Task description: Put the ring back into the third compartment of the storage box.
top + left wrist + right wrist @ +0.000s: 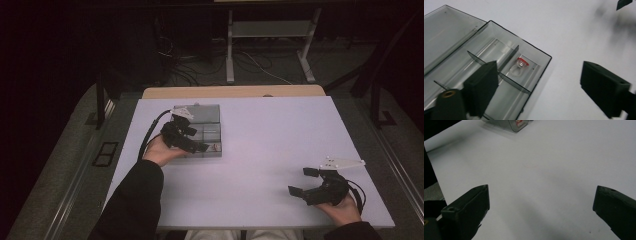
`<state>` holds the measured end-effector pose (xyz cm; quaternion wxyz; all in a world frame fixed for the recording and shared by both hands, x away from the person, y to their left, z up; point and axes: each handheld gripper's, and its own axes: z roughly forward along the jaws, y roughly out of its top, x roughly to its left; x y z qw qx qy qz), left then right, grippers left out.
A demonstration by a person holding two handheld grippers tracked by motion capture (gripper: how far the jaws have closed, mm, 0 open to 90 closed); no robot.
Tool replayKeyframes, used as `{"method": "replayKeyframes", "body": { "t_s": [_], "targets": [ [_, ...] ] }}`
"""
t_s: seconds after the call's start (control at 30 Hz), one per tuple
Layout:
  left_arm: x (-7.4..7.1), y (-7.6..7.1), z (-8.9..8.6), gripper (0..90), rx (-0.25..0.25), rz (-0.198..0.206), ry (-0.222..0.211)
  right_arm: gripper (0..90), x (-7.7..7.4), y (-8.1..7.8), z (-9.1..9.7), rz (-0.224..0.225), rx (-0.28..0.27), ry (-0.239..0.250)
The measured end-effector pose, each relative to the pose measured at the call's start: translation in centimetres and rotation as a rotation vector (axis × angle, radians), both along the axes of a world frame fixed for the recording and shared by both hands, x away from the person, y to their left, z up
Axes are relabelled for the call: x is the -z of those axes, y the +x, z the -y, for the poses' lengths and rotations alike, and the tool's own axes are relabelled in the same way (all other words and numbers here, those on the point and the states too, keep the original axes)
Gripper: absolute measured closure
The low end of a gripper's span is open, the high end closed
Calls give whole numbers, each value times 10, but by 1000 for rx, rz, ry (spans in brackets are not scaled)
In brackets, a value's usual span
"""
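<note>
The left gripper (pixel 197 142) hangs over the near part of a clear plastic compartment box (pixel 212 131), held in the person's left hand (pixel 159 151). Its jaws stand wide apart with nothing between them. In the left gripper view one jaw is above the box's dividers and the other above bare table. Just beyond them a small clear ring with a red top (pixel 520 66) lies alone in the corner compartment at the box's near right end, touching neither jaw. The box's lid (pixel 446 32) lies folded open flat on the far side. The box sits on the left half of the white table (pixel 270 130), towards the far edge. Well apart, at the near right corner, the right gripper (pixel 304 182) rests in the right hand (pixel 342 207), released, its jaws spread over bare tabletop.
</note>
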<state>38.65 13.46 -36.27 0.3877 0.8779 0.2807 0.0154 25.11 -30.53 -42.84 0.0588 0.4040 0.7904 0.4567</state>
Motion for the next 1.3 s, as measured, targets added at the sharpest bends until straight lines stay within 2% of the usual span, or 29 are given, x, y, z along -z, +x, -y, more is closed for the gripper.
{"method": "replayKeyframes", "body": {
  "t_s": [0.1,0.23,0.3,0.5,0.83,1.1,1.3],
  "targets": [
    [-3,-8,-4,102,-12,6,-30,6,0,0,0,0,-1,1],
    [-4,-16,-7,12,-30,20,-37,6,-1,-1,-1,-8,0,1],
    [-3,-20,-9,0,-38,22,-45,6,0,-1,-1,-2,0,1],
    [0,-33,-16,0,-56,37,-74,6,0,-1,-1,-2,-1,0],
    [9,-60,-22,0,-86,91,-117,6,0,-1,-1,-1,1,2],
    [18,-78,-28,0,-106,100,-151,6,-1,-1,-1,-2,1,2],
    [31,-92,-31,0,-115,92,-153,6,-1,-1,0,0,2,4]
  ]
}}
